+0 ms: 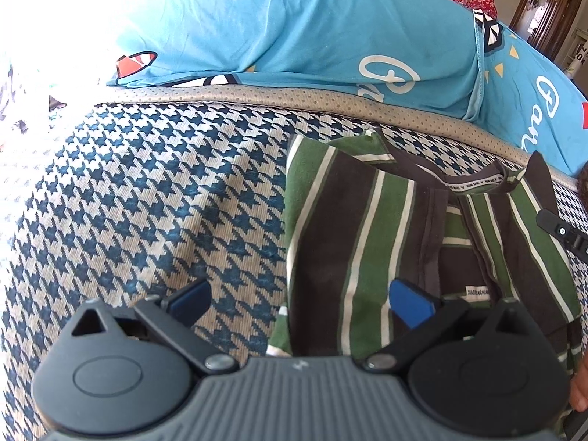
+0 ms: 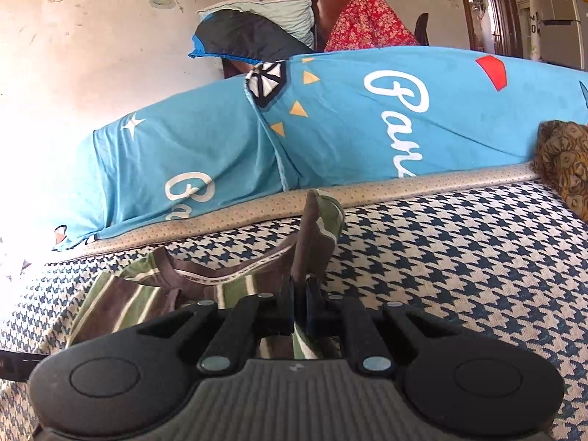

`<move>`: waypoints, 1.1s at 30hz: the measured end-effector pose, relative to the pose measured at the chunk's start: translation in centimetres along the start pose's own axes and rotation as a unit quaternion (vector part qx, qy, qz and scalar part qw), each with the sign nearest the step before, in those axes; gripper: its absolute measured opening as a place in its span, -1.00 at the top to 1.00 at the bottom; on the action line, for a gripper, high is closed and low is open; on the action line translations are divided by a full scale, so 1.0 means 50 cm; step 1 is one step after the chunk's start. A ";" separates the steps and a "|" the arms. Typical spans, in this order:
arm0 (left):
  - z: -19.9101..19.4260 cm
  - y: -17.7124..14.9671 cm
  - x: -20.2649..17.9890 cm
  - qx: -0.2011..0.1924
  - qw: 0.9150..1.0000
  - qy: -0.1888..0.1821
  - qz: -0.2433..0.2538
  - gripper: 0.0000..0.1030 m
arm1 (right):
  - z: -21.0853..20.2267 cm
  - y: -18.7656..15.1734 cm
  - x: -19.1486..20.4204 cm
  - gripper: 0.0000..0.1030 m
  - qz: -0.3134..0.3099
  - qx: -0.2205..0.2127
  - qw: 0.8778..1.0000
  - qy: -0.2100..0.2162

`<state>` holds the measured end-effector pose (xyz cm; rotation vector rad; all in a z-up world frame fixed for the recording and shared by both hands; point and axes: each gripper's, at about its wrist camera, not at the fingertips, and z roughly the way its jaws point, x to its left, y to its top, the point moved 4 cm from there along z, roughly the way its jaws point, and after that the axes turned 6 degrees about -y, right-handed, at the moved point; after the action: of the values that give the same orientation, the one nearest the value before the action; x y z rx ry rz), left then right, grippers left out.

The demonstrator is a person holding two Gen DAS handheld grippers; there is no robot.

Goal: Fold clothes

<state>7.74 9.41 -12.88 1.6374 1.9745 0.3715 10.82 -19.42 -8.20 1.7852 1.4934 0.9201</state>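
Note:
A green, brown and white striped shirt (image 1: 367, 228) lies on a blue and cream houndstooth cover (image 1: 147, 183). My left gripper (image 1: 299, 299) hovers open over the shirt's left edge, its blue pads (image 1: 409, 303) wide apart with nothing between them. In the right wrist view my right gripper (image 2: 300, 286) is shut on a corner of the striped shirt (image 2: 316, 231), which stands up pinched above the fingers while the collar (image 2: 228, 275) trails to the left. The right gripper's fingers (image 1: 560, 229) show at the right edge of the left wrist view, at the shirt's raised corner.
A long blue printed cushion (image 2: 330, 128) lines the back of the surface behind a grey dotted border (image 2: 404, 187). A brown patterned cloth (image 2: 566, 161) sits at the far right. Pillows and a red floral fabric (image 2: 367, 18) are piled behind. A fingertip (image 1: 578, 393) shows at the right edge.

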 end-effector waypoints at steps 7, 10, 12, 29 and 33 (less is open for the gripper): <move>-0.021 0.005 0.053 -0.008 1.000 0.008 -0.020 -1.00 | -0.026 0.010 0.125 0.85 -0.014 -0.021 0.998 0.061; -0.031 0.005 0.077 -0.009 0.999 0.013 -0.031 -1.00 | -0.030 0.004 0.188 0.85 -0.023 -0.023 0.996 0.088; -0.037 0.005 0.094 -0.010 0.999 0.016 -0.038 -1.00 | -0.027 -0.006 0.231 0.85 -0.030 -0.022 0.994 0.102; -0.063 0.003 0.178 -0.011 0.997 0.029 -0.068 -1.00 | 0.065 -0.123 0.378 0.49 -0.048 0.059 0.985 0.153; -0.065 0.004 0.162 -0.013 0.998 0.021 -0.064 -1.00 | 0.026 -0.101 0.368 0.33 -0.037 0.049 0.985 0.160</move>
<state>5.15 17.68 -11.99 1.4893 2.0846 0.3826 11.23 -0.50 -10.90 1.6957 1.8197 1.1558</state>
